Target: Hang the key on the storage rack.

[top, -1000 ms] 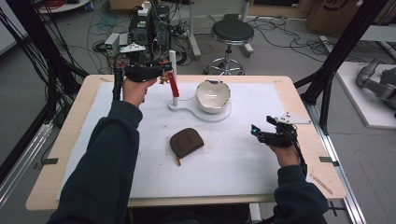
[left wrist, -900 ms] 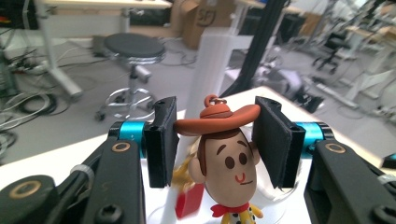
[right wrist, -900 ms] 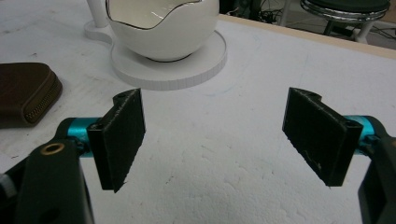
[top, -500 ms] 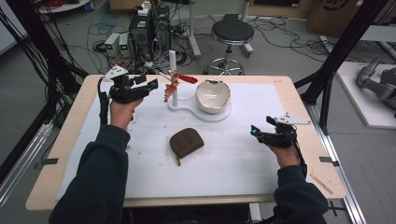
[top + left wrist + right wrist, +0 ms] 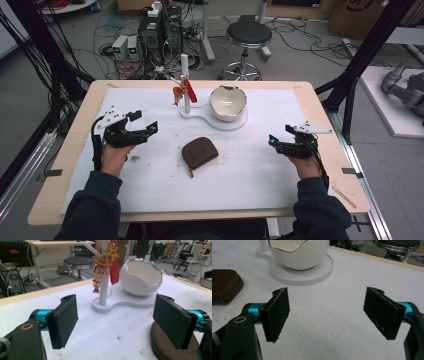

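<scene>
A white stand (image 5: 186, 85) with a thin post rises at the back middle of the white mat. A cowboy-figure keychain (image 5: 178, 93) with a red strap (image 5: 114, 272) hangs from the post. On the stand's round base sits a white eggshell-shaped bowl (image 5: 227, 102). A brown zip pouch (image 5: 199, 152) lies mid-mat. My left gripper (image 5: 144, 122) hovers open left of the pouch, facing the figure (image 5: 100, 273) and bowl (image 5: 141, 277), with nothing between its jaws. The pouch (image 5: 160, 345) is behind its right jaw. My right gripper (image 5: 280, 136) is open and empty at the right, facing the bowl (image 5: 298, 255) and pouch (image 5: 224, 286).
A black stool (image 5: 248, 35) and computers with cables (image 5: 155, 30) stand on the floor beyond the table's far edge. Black frame posts (image 5: 360, 60) flank the table. A small brown scrap (image 5: 190, 173) lies just in front of the pouch.
My left gripper has drawn back from the stand's post, leftward and toward the person, leaving the keychain hanging there. The right gripper has stayed put.
</scene>
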`<state>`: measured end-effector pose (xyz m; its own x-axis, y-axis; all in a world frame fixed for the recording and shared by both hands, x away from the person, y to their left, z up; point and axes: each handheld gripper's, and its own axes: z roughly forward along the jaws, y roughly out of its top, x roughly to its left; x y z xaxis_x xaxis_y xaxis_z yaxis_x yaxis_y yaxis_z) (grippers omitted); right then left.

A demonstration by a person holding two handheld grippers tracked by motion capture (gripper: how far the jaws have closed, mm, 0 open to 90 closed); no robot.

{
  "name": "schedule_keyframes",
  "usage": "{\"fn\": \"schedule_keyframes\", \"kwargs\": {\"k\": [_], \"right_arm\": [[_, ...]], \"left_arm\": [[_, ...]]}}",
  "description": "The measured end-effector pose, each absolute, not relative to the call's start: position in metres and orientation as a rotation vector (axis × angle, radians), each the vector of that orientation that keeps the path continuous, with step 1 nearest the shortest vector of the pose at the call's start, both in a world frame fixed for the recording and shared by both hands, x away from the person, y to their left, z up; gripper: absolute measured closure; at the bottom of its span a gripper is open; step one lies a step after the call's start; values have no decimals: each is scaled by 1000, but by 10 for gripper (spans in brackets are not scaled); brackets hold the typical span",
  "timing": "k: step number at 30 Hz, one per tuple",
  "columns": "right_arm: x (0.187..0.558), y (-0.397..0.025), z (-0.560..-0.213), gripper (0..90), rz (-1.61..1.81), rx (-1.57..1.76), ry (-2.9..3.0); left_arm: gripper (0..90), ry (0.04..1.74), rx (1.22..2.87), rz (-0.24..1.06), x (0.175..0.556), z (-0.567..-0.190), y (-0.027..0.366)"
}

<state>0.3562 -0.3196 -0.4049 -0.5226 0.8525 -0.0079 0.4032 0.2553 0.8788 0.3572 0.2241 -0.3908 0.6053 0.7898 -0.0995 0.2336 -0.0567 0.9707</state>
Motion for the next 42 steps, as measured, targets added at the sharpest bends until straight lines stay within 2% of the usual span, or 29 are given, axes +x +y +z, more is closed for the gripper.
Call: {"fn": "schedule_keyframes", "kwargs": {"k": [10,19,24,34,42], "right_arm": [[356,-318,-405,214,1199,1129,2046],[353,-319,-404,214,1197,1129,2042],[351,-319,-403,214,1193,1130,2035],[355,-316,-405,214,1184,1138,2043],[351,-317,-403,214,1184,1141,2033]], "left_arm": [[200,909,1595,542,345,-402,234],[200,878,1696,444,338,-413,199],[200,850,1707,446,337,-412,191],[201,896,1662,488,340,-416,206],[202,889,1657,491,340,-414,204]]}}
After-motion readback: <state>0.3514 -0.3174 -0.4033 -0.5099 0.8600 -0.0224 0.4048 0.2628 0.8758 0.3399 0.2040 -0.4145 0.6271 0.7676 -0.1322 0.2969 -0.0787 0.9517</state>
